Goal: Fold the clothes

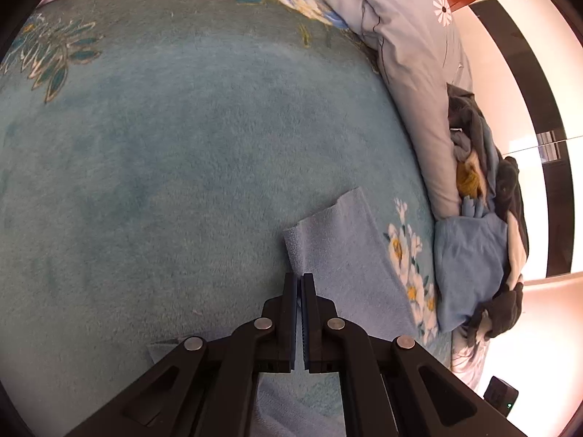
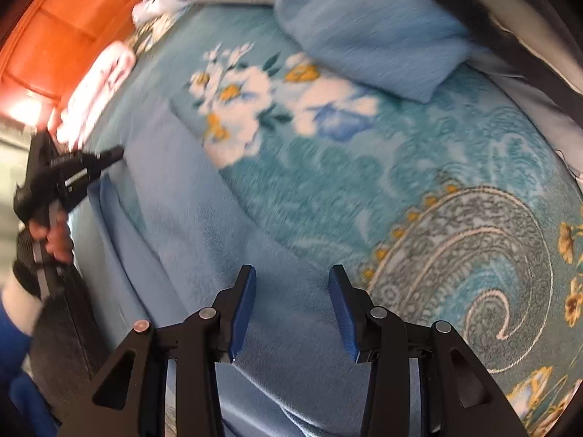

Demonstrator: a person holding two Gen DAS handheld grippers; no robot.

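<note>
**Blue cloth on bed, left grip only**

Left gripper (image 1: 299,278): fingers clenched on an edge of the light blue cloth (image 1: 342,247), which lies spread on the teal floral blanket (image 1: 182,145) of the bed. Right gripper (image 2: 291,284): fingers released, spread apart above the same cloth (image 2: 204,225), holding nothing. Far right, by the grey quilt (image 1: 408,73): a pile of clothes (image 1: 481,225).
</note>
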